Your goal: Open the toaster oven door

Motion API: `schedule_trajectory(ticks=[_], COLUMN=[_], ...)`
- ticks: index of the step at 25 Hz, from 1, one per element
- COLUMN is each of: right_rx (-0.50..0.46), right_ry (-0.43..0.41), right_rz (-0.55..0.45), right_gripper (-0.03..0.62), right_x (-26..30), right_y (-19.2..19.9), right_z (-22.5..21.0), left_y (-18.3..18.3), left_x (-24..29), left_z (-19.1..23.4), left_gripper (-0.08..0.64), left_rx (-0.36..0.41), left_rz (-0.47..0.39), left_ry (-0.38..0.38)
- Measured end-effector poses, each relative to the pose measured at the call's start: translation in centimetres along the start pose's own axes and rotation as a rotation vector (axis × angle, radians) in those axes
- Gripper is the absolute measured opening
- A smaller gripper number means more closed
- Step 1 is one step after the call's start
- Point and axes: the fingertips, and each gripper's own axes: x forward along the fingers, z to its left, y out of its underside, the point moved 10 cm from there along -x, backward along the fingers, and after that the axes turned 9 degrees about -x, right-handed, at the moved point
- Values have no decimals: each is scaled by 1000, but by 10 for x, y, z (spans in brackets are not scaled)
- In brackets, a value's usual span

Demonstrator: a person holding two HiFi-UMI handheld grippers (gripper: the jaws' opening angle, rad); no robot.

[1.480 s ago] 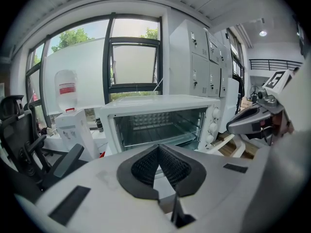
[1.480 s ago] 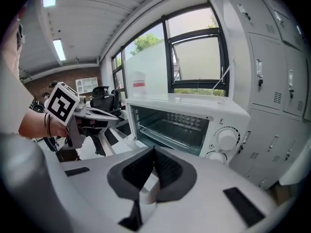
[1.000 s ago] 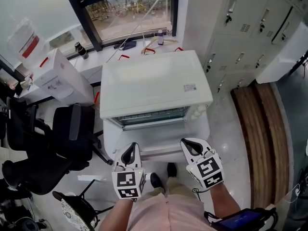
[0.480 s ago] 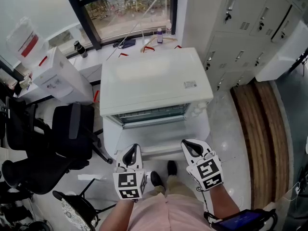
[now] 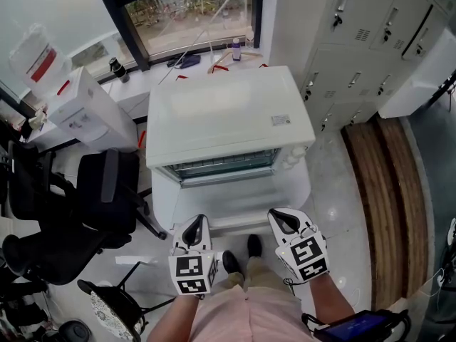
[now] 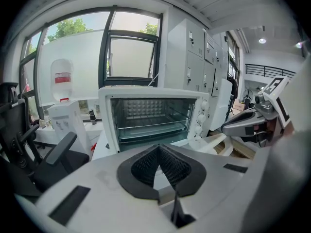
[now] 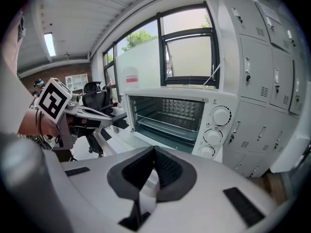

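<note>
Toaster oven: the white toaster oven (image 5: 228, 116) stands on a low white stand below the window (image 5: 185, 13), between a black office chair (image 5: 100, 198) and grey lockers (image 5: 356, 48).
Door: the oven door (image 5: 239, 194) is already down, lying flat and jutting toward the person; the wire rack (image 6: 150, 130) inside is in plain sight.
Left gripper: the left gripper (image 5: 194, 224) hovers just short of the door's front edge, its jaws closed tip to tip with nothing between them.
Right gripper: the right gripper (image 5: 279, 217) is level with it on the other side, near the door's edge, jaws likewise pressed together and empty.
Controls: three round knobs (image 7: 217, 127) run down the oven's right front.
Surroundings: a water dispenser (image 5: 78, 112) stands at the oven's left, behind the chair.
</note>
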Motion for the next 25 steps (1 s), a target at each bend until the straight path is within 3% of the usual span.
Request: schedule_trajectory(ticks=[25], right_rx=[32], right_ry=[-34], right_rz=[29], right_gripper=[2], right_x=[10], right_y=[32], right_z=[17], left_y=[39], left_x=[0], left_z=[-4], left_gripper=[12], left_rx=[36], left_rz=[84], left_ry=[0])
